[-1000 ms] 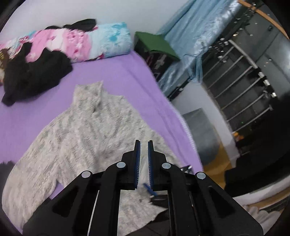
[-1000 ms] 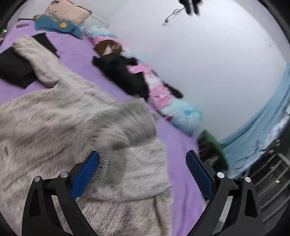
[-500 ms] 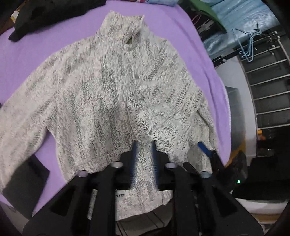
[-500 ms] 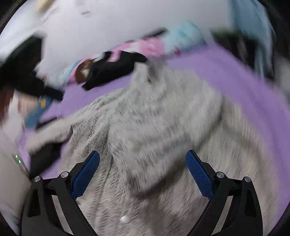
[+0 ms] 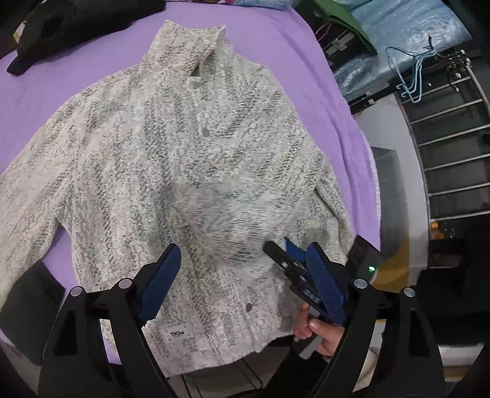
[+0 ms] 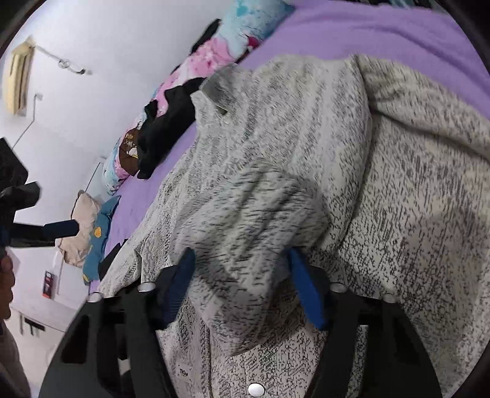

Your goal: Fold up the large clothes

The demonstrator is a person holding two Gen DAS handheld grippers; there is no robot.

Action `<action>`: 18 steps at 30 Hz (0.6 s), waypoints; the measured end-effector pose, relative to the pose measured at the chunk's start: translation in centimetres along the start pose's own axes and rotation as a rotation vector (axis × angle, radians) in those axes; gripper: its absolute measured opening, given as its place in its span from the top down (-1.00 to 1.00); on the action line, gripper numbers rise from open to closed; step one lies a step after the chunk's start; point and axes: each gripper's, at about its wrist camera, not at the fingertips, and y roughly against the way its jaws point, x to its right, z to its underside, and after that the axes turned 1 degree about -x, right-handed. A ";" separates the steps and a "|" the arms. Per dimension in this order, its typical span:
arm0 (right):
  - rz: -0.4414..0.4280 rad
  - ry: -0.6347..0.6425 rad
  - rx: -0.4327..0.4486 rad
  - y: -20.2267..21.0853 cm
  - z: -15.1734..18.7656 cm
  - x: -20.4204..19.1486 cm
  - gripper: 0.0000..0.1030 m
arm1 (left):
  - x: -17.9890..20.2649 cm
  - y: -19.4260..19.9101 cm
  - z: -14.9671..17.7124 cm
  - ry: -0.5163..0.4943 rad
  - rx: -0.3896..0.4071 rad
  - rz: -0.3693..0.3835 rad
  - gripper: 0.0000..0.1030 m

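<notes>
I am closing my right tool on the grey jacket's sleeve cuff on the purple bed; left tool is opening, empty. A shallow pinch risks slipping.

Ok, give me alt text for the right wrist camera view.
The right gripper, its jaws just closing, straddles a raised fold of a grey speckled sweater spread on a purple bed. Black clothes and a pink-and-blue bundle lie by the white wall.
</notes>
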 end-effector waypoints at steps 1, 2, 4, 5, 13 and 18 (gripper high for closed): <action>0.004 0.005 -0.002 -0.2 0.0 0.0 0.22 | 0.3 -0.1 -0.1 0.000 -0.003 0.002 -0.56; 0.002 0.004 -0.003 -0.3 0.1 0.1 0.31 | 0.4 -0.3 -0.2 -0.003 -0.007 0.001 -0.56; 0.003 0.008 0.010 -0.2 0.2 0.0 0.38 | 0.9 -0.6 -0.3 -0.009 -0.018 0.003 -0.56; 0.008 0.021 0.018 0.0 0.3 -0.3 0.46 | 1.0 -0.7 -0.4 -0.010 -0.022 0.006 -0.56; 0.136 0.401 0.164 2.8 2.3 -8.6 0.58 | 2.2 -1.3 -0.7 -0.008 -0.067 0.047 -0.68; 0.222 0.681 0.266 3.6 5.7 -15.0 0.59 | 1.4 -1.1 -0.6 0.062 -0.099 0.114 -0.68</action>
